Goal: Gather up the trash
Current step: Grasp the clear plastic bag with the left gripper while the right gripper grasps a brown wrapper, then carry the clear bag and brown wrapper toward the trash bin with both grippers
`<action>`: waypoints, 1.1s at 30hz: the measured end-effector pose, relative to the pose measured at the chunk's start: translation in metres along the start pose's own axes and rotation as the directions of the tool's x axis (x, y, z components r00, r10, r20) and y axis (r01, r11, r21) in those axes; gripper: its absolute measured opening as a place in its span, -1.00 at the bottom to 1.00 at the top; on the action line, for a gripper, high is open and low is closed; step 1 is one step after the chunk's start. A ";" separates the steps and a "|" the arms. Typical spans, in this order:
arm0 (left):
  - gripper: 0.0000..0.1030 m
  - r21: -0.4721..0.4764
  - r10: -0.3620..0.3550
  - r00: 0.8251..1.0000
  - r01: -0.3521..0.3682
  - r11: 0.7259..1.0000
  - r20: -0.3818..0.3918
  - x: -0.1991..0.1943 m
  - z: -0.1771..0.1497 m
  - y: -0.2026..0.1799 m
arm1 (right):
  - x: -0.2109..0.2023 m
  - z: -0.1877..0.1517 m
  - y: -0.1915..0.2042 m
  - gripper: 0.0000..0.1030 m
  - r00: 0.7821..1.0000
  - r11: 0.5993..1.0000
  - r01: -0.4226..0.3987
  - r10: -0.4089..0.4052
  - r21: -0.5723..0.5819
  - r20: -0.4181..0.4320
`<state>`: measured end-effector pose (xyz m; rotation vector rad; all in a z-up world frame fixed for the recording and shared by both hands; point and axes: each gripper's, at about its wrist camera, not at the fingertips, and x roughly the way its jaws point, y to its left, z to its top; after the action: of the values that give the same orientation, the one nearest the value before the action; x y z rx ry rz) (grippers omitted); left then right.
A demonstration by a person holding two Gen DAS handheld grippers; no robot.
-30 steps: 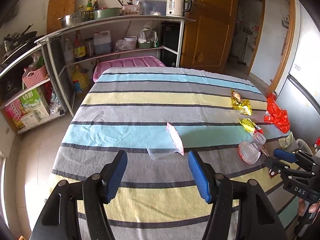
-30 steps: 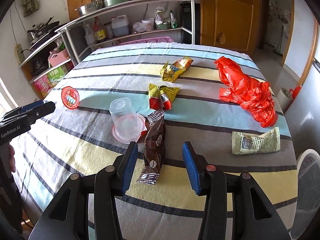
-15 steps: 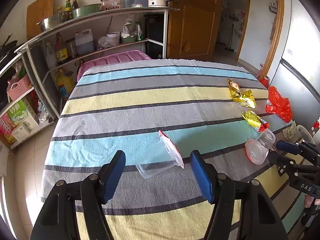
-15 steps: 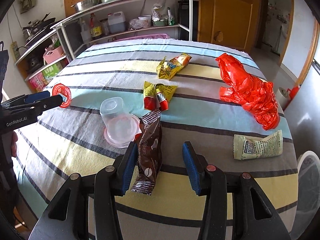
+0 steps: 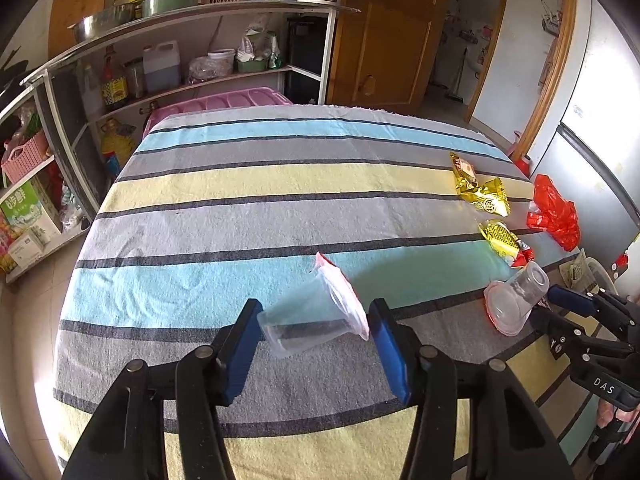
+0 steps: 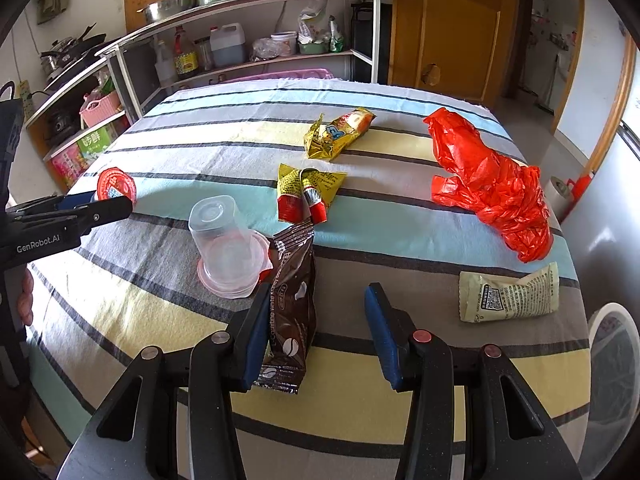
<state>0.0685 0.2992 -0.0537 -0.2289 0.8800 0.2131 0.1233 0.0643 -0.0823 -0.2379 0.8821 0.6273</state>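
Trash lies on a striped tablecloth. A clear plastic cup with a red-edged lid lies on its side between the fingers of my open left gripper; the pads do not touch it. My right gripper is open around a brown coffee sachet that lies by its left finger. Close by are an upturned clear cup, two yellow wrappers, a red plastic bag and a beige packet.
Metal shelves with bottles, pans and a kettle stand behind the table. A wooden door is at the back right. A white bin stands past the table's right edge. The table's near edge is just under both grippers.
My left gripper has moved forward and down, so the lying cup now sits between its fingers. My right gripper has crept forward along the brown sachet. Both stay open.
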 end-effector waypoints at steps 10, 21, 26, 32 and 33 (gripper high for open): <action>0.00 -0.018 0.006 1.000 -0.006 1.000 0.002 -0.004 -0.002 0.000 | -0.005 -0.003 -0.003 -0.61 1.000 1.000 -0.016 0.016 0.003 0.012; 0.00 -0.018 0.011 1.000 -0.011 1.000 0.017 -0.015 -0.003 -0.011 | -0.011 -0.004 -0.003 -0.74 0.999 0.999 -0.031 0.031 0.007 0.039; 0.00 -0.019 0.007 1.000 -0.007 1.000 0.017 -0.018 -0.005 -0.017 | -0.014 -0.004 -0.001 -0.75 0.998 0.999 -0.035 0.035 0.004 0.050; 0.00 -0.020 0.006 1.000 -0.005 1.000 0.020 -0.023 -0.008 -0.021 | -0.019 -0.004 -0.004 -0.76 0.997 0.999 -0.041 0.040 0.018 0.070; 0.00 -0.022 0.011 1.000 -0.011 1.000 0.020 -0.025 -0.008 -0.022 | -0.021 -0.004 -0.005 -0.76 0.996 0.999 -0.042 0.041 0.022 0.076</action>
<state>0.0537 0.2735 -0.0370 -0.2417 0.8591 0.2350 0.1139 0.0501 -0.0683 -0.1736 0.8225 0.6599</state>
